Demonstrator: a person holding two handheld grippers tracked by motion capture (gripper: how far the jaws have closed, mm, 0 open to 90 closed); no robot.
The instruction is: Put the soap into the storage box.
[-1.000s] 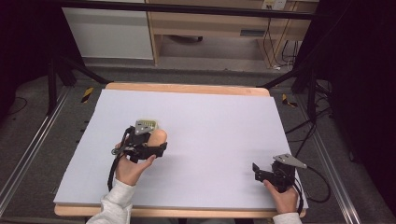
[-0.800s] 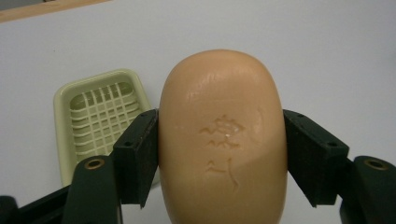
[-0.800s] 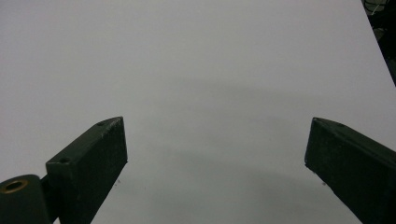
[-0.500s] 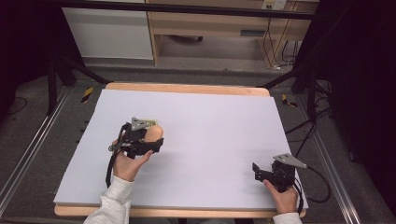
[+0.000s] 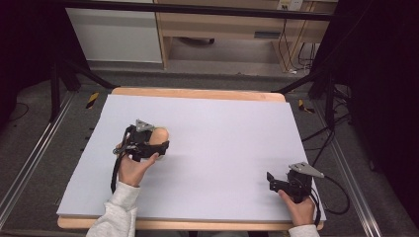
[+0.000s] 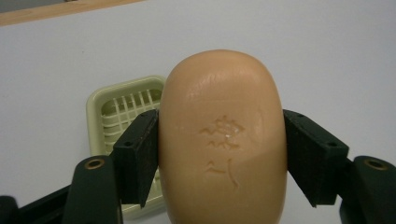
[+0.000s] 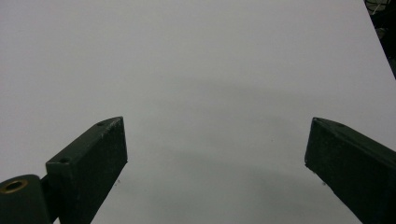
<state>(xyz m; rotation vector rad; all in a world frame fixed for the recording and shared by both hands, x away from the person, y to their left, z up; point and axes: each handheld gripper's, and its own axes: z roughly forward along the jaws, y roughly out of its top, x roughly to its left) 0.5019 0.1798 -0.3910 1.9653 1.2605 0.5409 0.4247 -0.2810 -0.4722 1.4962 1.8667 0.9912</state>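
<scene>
Black jaws, left gripper (image 6: pixel 219 154): clamped on both sides of the soap bar (image 6: pixel 222 140), held above the table.
Soap surface: smooth, rounded; I judge it may slip out if the squeeze loosens.
Soap dish (image 6: pixel 122 116): just behind, partly hidden; a drop may miss it.
Right gripper (image 7: pixel 215 154): jaws wide apart, idle over bare white tabletop (image 7: pixel 196 60).

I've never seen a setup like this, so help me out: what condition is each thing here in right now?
Left gripper: shut on the soap bar.
Soap bar: clamped between the jaws, stamped side showing.
Soap dish: empty, lying flat on the table beyond the soap.
Right gripper: open, holding nothing, over bare table.
</scene>
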